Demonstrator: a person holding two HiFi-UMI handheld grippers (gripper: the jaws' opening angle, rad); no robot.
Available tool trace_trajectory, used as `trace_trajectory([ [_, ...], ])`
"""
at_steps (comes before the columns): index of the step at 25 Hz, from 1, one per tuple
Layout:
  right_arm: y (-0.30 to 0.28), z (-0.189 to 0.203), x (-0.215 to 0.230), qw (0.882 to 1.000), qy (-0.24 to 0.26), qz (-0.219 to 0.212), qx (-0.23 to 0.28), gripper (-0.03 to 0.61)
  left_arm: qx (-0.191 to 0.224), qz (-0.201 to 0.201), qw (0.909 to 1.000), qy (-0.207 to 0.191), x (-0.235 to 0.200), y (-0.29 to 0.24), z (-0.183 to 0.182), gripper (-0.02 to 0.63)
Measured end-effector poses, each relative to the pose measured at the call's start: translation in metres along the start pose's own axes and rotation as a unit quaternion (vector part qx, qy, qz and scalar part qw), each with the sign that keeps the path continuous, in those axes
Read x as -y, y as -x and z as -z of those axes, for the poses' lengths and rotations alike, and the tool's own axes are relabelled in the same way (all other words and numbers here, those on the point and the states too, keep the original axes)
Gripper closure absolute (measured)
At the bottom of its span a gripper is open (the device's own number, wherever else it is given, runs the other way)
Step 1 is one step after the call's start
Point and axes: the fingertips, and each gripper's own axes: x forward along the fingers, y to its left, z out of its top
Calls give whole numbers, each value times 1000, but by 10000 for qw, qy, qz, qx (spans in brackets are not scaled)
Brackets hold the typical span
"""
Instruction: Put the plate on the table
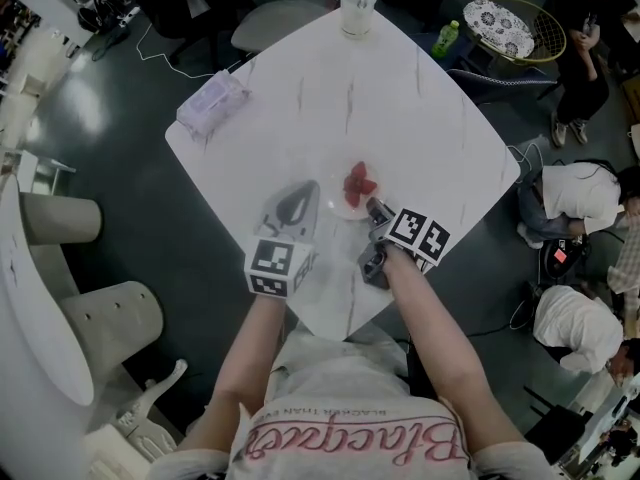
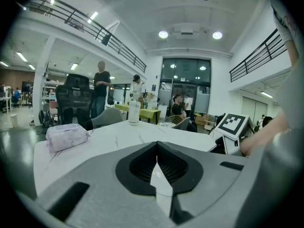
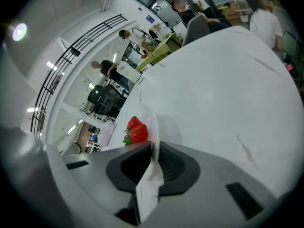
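Plate at the counter, right tool not let go yet.
Left to right: tissue pack [image 1: 212, 105] sits near the left corner of the counter [image 1: 440, 118], well apart from the action. Left tool [image 1: 305, 196] is low over the near part, jaws closed together with nothing between them. Just right of it is the clear plate [image 1: 343, 204] carrying strawberries [image 1: 359, 182], on or just off the surface; can't tell contact from these views. Right tool [image 1: 373, 208] is clamped on the plate's near rim, jaws pinched nearly together around it. Lidded cup [image 1: 357, 3] stands at the far corner, out of the way. My read: carry is basically done. Left to do: get the plate flat down, open the right tool, back off.
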Motion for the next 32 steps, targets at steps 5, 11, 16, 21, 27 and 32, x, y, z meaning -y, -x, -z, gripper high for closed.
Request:
trace_trajectory([
  [5,-1,-9,9,9953,762,541,265,524,-40,8,10000,15,1,-2,3,609],
  [11,0,-14,15,9792,1704,1040,359,485,-99,-15,9999,24,-1,2,8,609],
  [16,-3,-12,20,9720,2020,1166,298,466,-108,-24,9999,14,-1,4,11,609],
  [21,-5,-9,17,9488,2781,1458,358,449,-124,0,9999,-60,2,8,12,609],
  [27,3,-11,14,9342,3179,1538,507,449,-60,-27,9999,-124,4,21,7,609],
  [32,30,-17,-9,9462,2950,1010,869,485,113,3,9996,-247,8,33,-5,609],
])
